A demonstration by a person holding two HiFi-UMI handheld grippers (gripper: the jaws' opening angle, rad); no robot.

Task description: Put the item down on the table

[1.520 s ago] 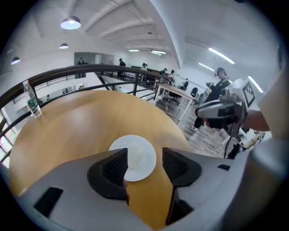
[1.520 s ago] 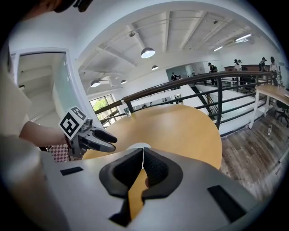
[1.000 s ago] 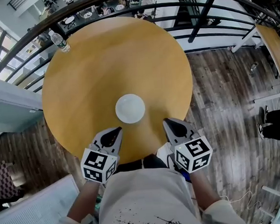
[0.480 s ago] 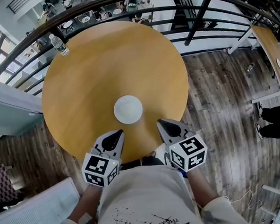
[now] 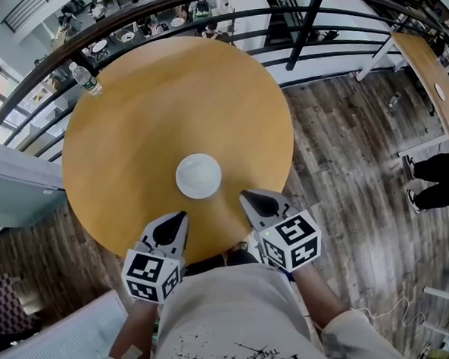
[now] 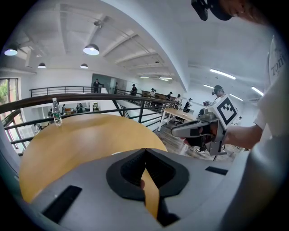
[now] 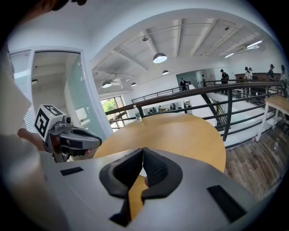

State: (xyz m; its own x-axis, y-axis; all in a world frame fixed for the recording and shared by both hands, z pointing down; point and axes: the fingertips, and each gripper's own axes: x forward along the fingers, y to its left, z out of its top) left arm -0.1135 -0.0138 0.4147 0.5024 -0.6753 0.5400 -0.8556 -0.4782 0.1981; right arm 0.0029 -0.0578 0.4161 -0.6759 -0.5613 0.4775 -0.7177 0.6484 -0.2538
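A white round plate (image 5: pixel 198 176) lies flat on the round wooden table (image 5: pixel 167 102), near its front edge, with nothing touching it. My left gripper (image 5: pixel 180 216) hovers just in front and to the left of the plate, shut and empty. To the plate's front right is my right gripper (image 5: pixel 246 197), also shut with nothing held. In the left gripper view the jaws (image 6: pixel 145 151) meet over the tabletop, and the right gripper (image 6: pixel 198 131) shows to the side. The right gripper view shows its jaws (image 7: pixel 143 151) pressed together, with the left gripper (image 7: pixel 67 137) at the left.
A clear water bottle (image 5: pixel 84 79) stands at the table's far left edge, by a dark metal railing (image 5: pixel 306 18) that curves round the far side. Wood-plank floor (image 5: pixel 344 152) lies to the right, with another table (image 5: pixel 431 79) and a person's legs (image 5: pixel 437 181) beyond.
The head view has shifted a little, so everything sits slightly further left. Both grippers stay shut by the table's near edge, and the plate has not moved on the table.
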